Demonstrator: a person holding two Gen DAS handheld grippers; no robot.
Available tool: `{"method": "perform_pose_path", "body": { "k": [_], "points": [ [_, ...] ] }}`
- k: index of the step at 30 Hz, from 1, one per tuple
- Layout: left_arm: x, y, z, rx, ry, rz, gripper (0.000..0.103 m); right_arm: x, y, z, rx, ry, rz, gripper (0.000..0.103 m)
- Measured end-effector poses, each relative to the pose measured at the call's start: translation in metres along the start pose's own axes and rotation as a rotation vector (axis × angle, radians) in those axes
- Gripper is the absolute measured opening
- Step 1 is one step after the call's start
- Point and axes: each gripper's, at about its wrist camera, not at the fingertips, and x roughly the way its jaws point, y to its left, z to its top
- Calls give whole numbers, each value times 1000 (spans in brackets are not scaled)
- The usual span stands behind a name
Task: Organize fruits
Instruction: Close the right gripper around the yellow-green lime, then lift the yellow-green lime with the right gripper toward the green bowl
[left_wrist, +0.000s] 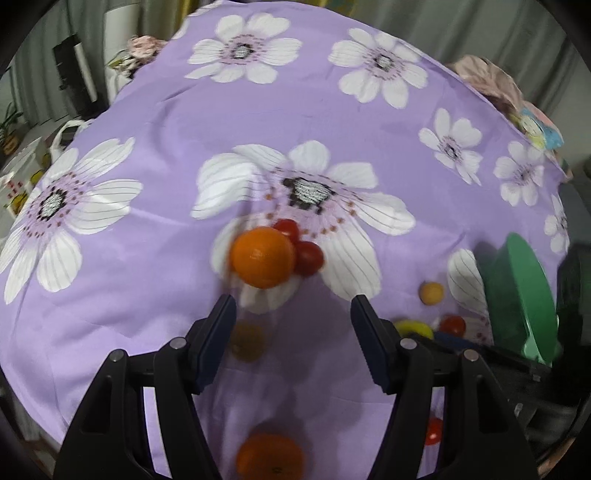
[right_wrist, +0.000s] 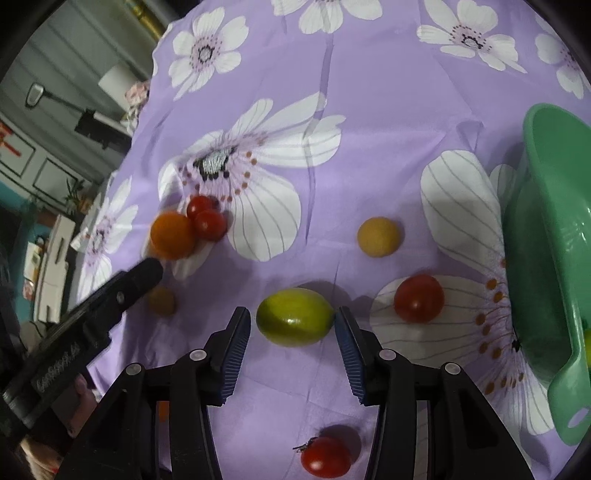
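My left gripper stands open over the purple flowered cloth. A blurred orange lies just beyond its fingertips, apart from both pads, with two red tomatoes touching its far side. A small brownish fruit lies on the cloth under the left finger. My right gripper brackets a yellow-green lemon lying on the cloth. The right pad is at the lemon's end and a narrow gap shows at the left pad. The green basin stands to the right.
A pale yellow round fruit and a red tomato lie between the lemon and the basin. Another tomato lies near my right gripper's base, and a second orange under the left one. The cloth drops off at the left edge.
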Motion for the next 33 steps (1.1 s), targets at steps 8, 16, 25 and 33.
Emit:
{"method": "perform_pose_path", "body": {
  "k": [8, 16, 25, 33],
  "points": [
    [20, -16, -6, -10, 70, -88, 63, 13, -19, 33, 82, -57, 39, 48],
    [32, -29, -12, 4, 81, -125, 58, 33, -5, 30, 61, -9, 50, 38],
    [34, -43, -17, 33, 99, -200, 56, 25, -21, 28, 123, 11, 82, 38],
    [40, -54, -23, 63, 114, -219, 56, 25, -22, 22, 137, 66, 132, 38]
  ]
}}
